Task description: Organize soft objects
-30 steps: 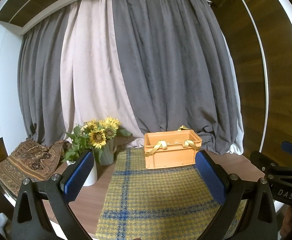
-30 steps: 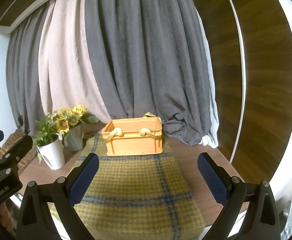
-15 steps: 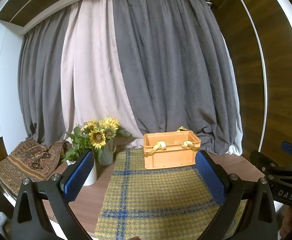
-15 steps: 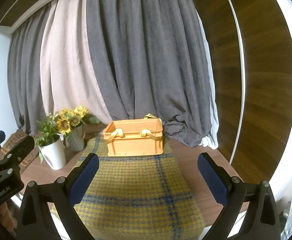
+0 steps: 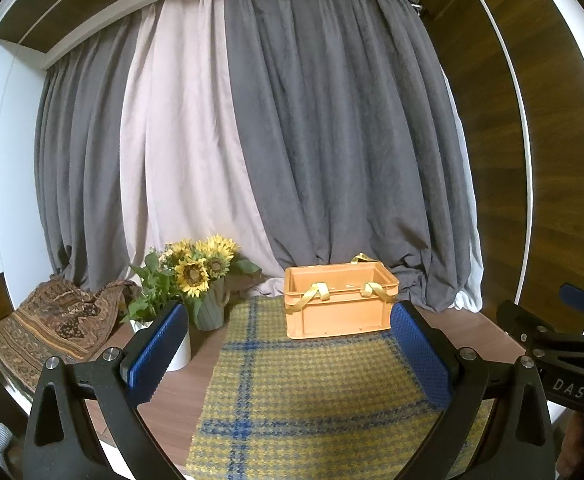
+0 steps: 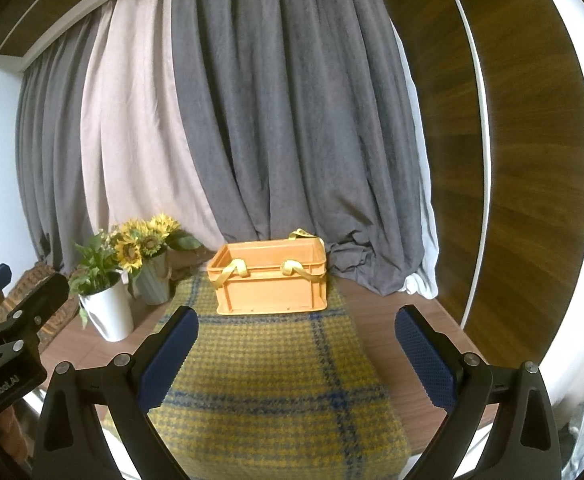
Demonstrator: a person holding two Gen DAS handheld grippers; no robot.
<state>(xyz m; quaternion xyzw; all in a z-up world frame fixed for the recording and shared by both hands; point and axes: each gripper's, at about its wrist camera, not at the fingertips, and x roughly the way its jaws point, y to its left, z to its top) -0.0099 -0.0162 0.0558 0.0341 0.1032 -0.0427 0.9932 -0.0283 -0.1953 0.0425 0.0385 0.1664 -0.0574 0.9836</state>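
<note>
An orange plastic crate stands at the far end of a yellow and blue plaid cloth spread on the wooden table. Yellow straps hang over the crate's rim; what lies inside is hidden. My left gripper is open above the near part of the cloth, holding nothing. My right gripper is open too, with nothing between its blue pads, well short of the crate. Each gripper's body shows at the edge of the other's view.
A white pot of green plants and a grey vase of sunflowers stand left of the cloth. A brown patterned fabric lies heaped at far left. Grey and pale curtains hang behind the table; a wood panel is at right.
Both views have tilted up slightly, so the crate and cloth sit a little lower in the frames. Both grippers stay open and empty.
</note>
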